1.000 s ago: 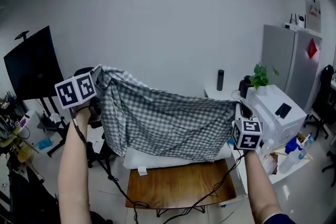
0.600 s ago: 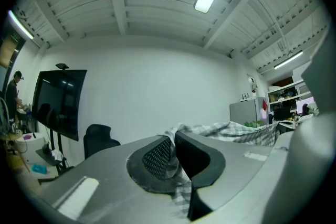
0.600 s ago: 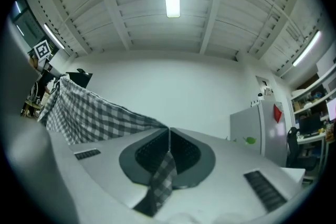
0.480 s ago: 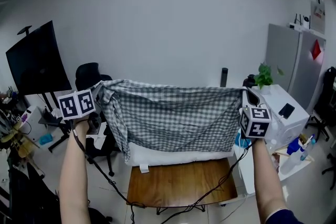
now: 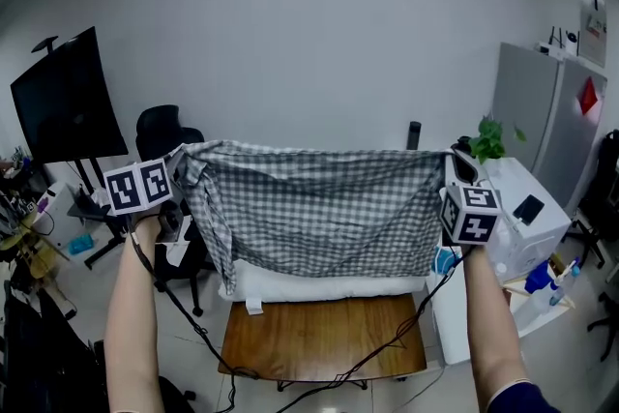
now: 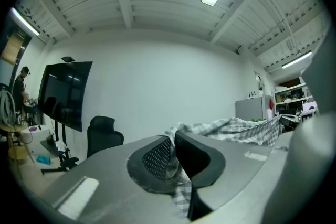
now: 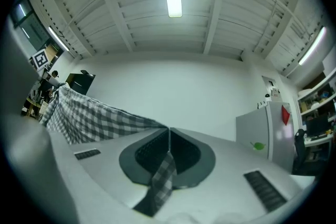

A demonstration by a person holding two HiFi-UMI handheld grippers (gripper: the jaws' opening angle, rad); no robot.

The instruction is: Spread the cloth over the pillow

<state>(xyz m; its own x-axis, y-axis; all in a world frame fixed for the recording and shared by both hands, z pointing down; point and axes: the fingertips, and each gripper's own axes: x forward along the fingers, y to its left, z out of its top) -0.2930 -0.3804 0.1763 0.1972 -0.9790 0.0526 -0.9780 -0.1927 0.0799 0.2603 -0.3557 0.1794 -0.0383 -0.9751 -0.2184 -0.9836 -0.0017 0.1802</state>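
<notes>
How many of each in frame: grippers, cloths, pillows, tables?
grippers: 2 (left gripper, right gripper, both shut on the cloth)
checked cloth: 1
white pillow: 1
wooden table: 1
total: 5

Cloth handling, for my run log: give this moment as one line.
left gripper: shut on cloth | right gripper: shut on cloth | cloth: stretched between them, hanging | pillow: on table, partly hidden by cloth
</notes>
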